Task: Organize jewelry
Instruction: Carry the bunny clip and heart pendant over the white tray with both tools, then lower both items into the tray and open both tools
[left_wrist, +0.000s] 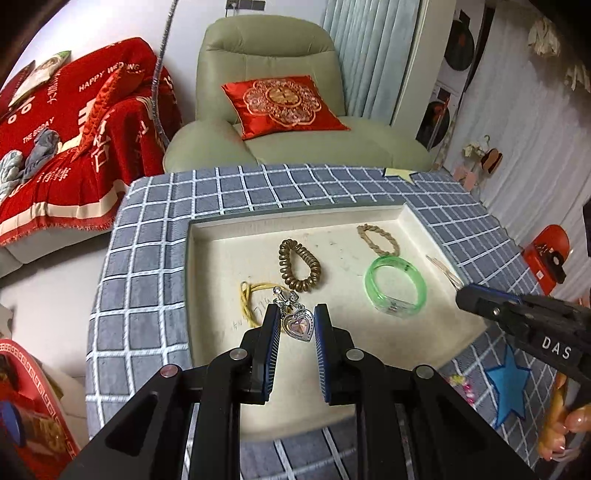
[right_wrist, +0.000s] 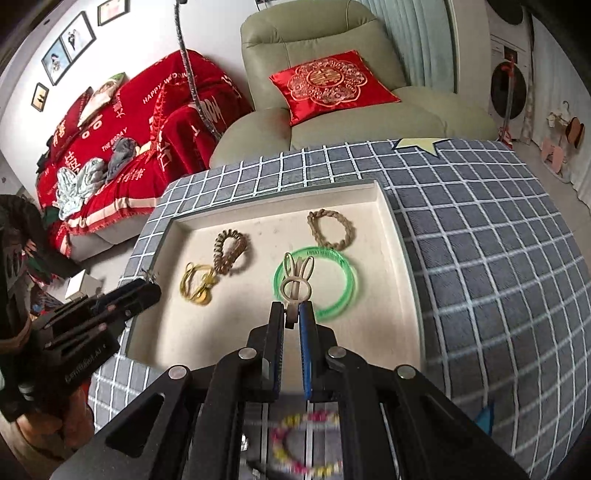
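A cream tray (left_wrist: 207, 258) sits on a checked grey cloth. In it lie a bronze coil hair tie (left_wrist: 299, 265), a braided tan bracelet (left_wrist: 377, 240), a green bangle (left_wrist: 395, 285) and a yellow cord (left_wrist: 248, 300). My left gripper (left_wrist: 296, 317) is shut on a silver heart pendant (left_wrist: 297, 323) over the tray's near part. My right gripper (right_wrist: 292, 312) is shut on a beige rabbit-ear clip (right_wrist: 295, 282) above the green bangle (right_wrist: 343, 291). The right gripper also shows at the right of the left wrist view (left_wrist: 465, 295).
A green armchair (left_wrist: 273, 92) with a red cushion stands behind the table. A red blanket (left_wrist: 66, 147) covers a sofa on the left. A beaded bracelet (right_wrist: 306, 446) lies on the cloth near the tray's front. A blue star (left_wrist: 511, 384) is on the cloth.
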